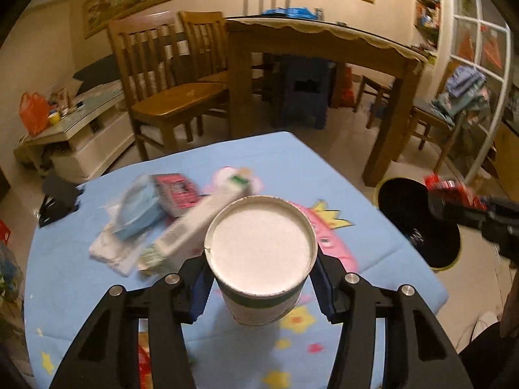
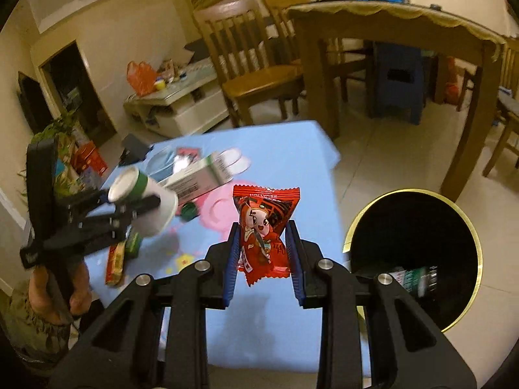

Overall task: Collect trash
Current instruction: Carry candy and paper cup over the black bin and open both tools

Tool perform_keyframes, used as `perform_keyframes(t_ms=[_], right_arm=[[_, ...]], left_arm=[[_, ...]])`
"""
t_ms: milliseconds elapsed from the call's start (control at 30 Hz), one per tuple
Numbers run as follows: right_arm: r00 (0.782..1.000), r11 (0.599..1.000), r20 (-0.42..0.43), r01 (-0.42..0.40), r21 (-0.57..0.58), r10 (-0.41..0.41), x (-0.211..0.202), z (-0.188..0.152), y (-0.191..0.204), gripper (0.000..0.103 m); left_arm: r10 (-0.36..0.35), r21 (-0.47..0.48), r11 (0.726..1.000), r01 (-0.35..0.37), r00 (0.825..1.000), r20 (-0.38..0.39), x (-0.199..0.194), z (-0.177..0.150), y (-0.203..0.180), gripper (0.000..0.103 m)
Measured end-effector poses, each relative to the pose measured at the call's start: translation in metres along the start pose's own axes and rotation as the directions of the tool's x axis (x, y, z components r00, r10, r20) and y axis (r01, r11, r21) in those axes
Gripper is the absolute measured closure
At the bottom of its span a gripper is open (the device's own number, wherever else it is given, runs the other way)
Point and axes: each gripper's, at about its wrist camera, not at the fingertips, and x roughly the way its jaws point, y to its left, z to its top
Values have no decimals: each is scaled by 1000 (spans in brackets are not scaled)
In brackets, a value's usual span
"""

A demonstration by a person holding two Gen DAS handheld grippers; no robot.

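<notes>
Closest in, the left gripper (image 1: 261, 278) has its jaws clamped on a white paper cup with a green band (image 1: 262, 259), mouth up, lifted clear above the blue cartoon-print tabletop (image 1: 81, 291). Alongside it, the right gripper (image 2: 263, 253) has its jaws pinched tight on a red crinkled snack packet with a cartoon figure (image 2: 264, 230), also held above that tabletop, near its right edge. Just past the cup on the tabletop sits the pile: a long white-and-green carton (image 1: 194, 227) lying flat, a pale blue face mask in clear wrap (image 1: 136, 214) to its left, a pink printed card (image 1: 176, 193) behind that. A dark green bottle cap (image 2: 189, 210) and a red-and-yellow slim box (image 2: 115, 264) lie on the tabletop under the left gripper. Off the tabletop's right side, on the tiled floor, stands the round black bin with a yellow rim (image 2: 415, 259), something green and white inside. Farther back, wooden chairs (image 1: 162, 81) and a wooden dining table (image 1: 324, 42).
</notes>
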Motion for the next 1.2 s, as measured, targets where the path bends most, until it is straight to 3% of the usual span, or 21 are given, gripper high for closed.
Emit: perform_keyframes(t_ms=[100,200,300,433,467,567,733,933,1100,1133,1167,1200], right_arm=[[990,991,32,136,0,-136,-1,-5,-26,76],[973,972,-2,229,56,-229,12,-14,-67,75],[965,957,-31,263,123,-262,20,-14,-108,76],[971,946,-35,239,219,-237,18,-18,-150,75],[971,942,-50,239,236,-234,16,-22,-159,69],[958,914,-82,287,288,-275,16,-30,-182,29],[970,899,-28,234,371,-241,-6,-31,-207,31],[931,865,20,331,378,-365,-37,-31,-214,32],[879,829,79,410,380,-471,-63,-28,-209,32],[866,821,89,429,376,-493,-68,-28,-208,32],[857,817,95,441,373,-506,-71,-27,-206,32],[852,814,101,447,371,-514,-73,-27,-205,32]], left_arm=[[-26,38,999,27,1000,-16,8,4,-33,51],[-47,91,995,50,998,-37,18,8,-71,51],[-70,139,987,76,996,-53,29,15,-107,51],[-113,193,974,123,992,-63,44,27,-153,51],[-123,205,969,135,990,-69,49,29,-166,51],[-141,225,961,160,985,-97,65,32,-192,51],[-151,250,951,183,978,-141,89,31,-221,51],[-147,265,946,186,976,-163,111,34,-244,50],[-149,276,942,191,975,-166,116,34,-249,50],[-146,277,942,188,975,-166,117,34,-250,44],[-140,277,943,182,976,-164,118,33,-251,33],[-136,274,946,175,978,-155,116,33,-250,30]])
